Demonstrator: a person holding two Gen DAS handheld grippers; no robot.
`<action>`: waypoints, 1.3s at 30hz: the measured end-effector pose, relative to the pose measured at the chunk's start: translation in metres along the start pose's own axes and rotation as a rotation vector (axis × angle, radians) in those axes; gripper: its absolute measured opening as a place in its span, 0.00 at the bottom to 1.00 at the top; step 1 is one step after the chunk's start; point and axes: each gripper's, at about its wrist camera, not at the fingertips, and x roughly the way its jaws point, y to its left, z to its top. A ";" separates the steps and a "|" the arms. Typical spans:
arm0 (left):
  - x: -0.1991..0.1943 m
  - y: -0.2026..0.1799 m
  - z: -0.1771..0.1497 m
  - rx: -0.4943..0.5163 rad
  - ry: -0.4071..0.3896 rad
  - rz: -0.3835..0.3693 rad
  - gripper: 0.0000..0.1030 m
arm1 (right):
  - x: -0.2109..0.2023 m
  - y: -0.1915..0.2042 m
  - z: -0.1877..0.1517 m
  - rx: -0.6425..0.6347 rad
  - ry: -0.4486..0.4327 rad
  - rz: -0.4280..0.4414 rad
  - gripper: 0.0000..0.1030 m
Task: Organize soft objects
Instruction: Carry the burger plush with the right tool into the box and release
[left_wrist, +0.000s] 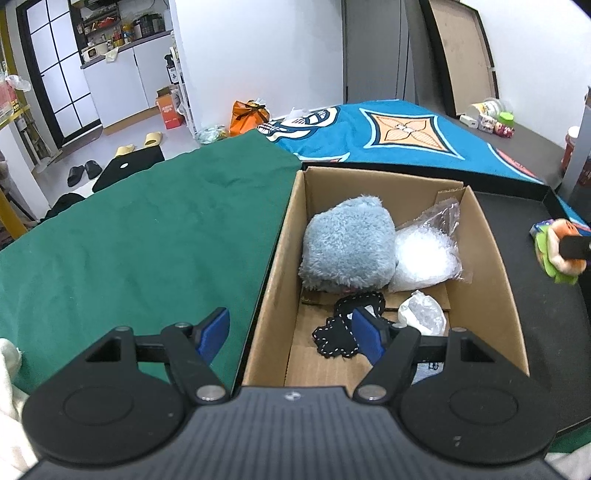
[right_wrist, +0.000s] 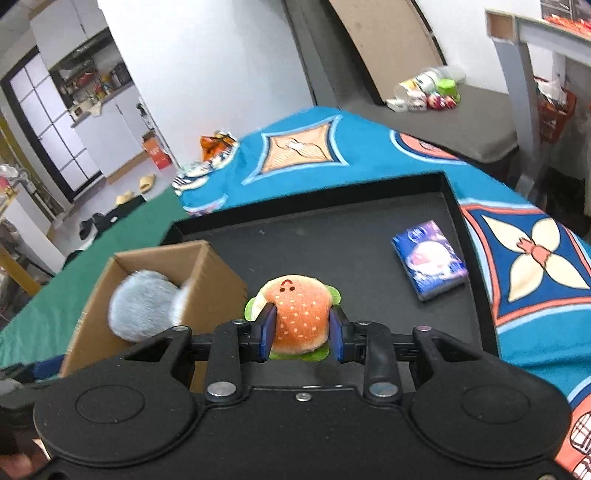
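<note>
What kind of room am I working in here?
Probably a lived-in home or small studio, not a lab. A blanket and green cloth cover the work surface, slippers lie on the floor, and a cluttered kitchen counter sits behind.

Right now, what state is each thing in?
Left tongs: open, empty, over the box edge.
Right tongs: shut on the burger plush.
Cardboard box: open-topped, holds grey plush, plastic bags, black fabric piece.
Blue packet: lying flat on black tray.
</note>
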 end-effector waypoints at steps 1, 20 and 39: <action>-0.001 0.001 0.000 -0.004 -0.004 -0.004 0.70 | -0.002 0.004 0.001 -0.006 -0.006 0.006 0.29; -0.007 0.038 -0.016 -0.081 -0.004 -0.097 0.50 | -0.008 0.073 -0.007 -0.058 0.025 0.152 0.30; -0.002 0.047 -0.026 -0.105 0.025 -0.163 0.12 | 0.004 0.112 -0.026 -0.085 0.088 0.231 0.35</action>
